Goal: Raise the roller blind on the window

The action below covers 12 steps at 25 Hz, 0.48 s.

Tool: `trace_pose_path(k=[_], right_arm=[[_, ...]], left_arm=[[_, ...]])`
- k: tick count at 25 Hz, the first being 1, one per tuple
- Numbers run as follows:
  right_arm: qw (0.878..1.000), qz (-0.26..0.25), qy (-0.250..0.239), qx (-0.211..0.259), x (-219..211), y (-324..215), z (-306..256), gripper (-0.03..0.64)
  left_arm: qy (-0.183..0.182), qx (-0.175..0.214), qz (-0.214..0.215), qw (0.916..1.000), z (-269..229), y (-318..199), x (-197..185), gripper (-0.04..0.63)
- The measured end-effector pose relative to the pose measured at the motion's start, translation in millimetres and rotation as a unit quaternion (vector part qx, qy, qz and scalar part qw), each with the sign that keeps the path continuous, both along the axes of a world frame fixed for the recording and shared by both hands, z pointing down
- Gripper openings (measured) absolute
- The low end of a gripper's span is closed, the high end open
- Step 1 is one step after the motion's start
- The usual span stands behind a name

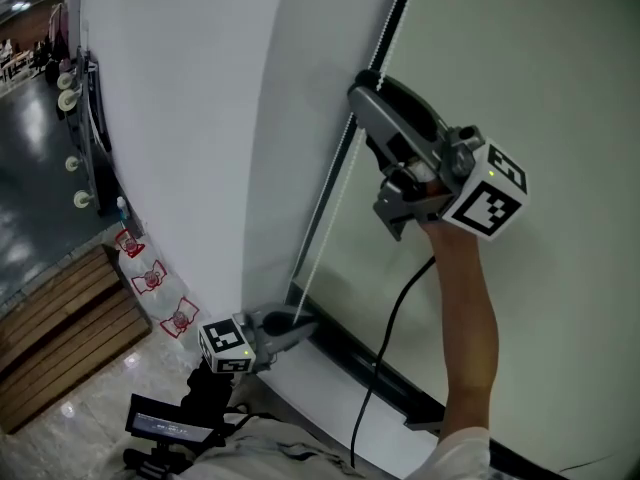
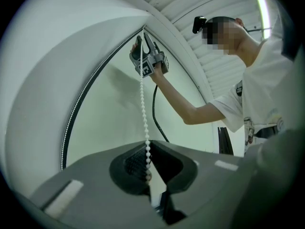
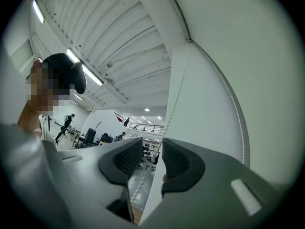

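A white bead chain (image 1: 326, 223) hangs along the dark window frame beside the pale roller blind (image 1: 545, 78). Low down, my left gripper (image 1: 300, 324) is shut on the chain, and in the left gripper view the beads (image 2: 142, 104) run up from its closed jaws (image 2: 147, 157). My right gripper (image 1: 366, 86) is held high on the same chain. Its jaws stand apart in the right gripper view (image 3: 152, 149), and the chain (image 3: 177, 94) passes loosely through the gap, touching neither pad.
A black cable (image 1: 386, 336) hangs from the right gripper down to the dark sill (image 1: 375, 366). A white wall column (image 1: 190, 118) stands left of the window. Below lie wooden boards (image 1: 60, 328) and red-labelled bottles (image 1: 150, 280).
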State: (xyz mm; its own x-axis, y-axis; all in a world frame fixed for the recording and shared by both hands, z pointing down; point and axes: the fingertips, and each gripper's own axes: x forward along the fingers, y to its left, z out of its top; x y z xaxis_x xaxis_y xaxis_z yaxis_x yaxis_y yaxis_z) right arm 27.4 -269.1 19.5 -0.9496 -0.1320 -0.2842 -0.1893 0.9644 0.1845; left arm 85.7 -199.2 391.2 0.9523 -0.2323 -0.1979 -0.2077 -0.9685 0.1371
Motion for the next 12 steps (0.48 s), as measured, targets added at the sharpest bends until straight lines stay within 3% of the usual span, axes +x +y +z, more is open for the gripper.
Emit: trace_pose_path(k=[12], right_arm=[[0.999,0.019,-0.024,0.037,2.2,10.0,-10.5,0.103]], left_arm=[[0.0,0.009,0.001,1.0,32.3,6.4,-10.8,-0.002]])
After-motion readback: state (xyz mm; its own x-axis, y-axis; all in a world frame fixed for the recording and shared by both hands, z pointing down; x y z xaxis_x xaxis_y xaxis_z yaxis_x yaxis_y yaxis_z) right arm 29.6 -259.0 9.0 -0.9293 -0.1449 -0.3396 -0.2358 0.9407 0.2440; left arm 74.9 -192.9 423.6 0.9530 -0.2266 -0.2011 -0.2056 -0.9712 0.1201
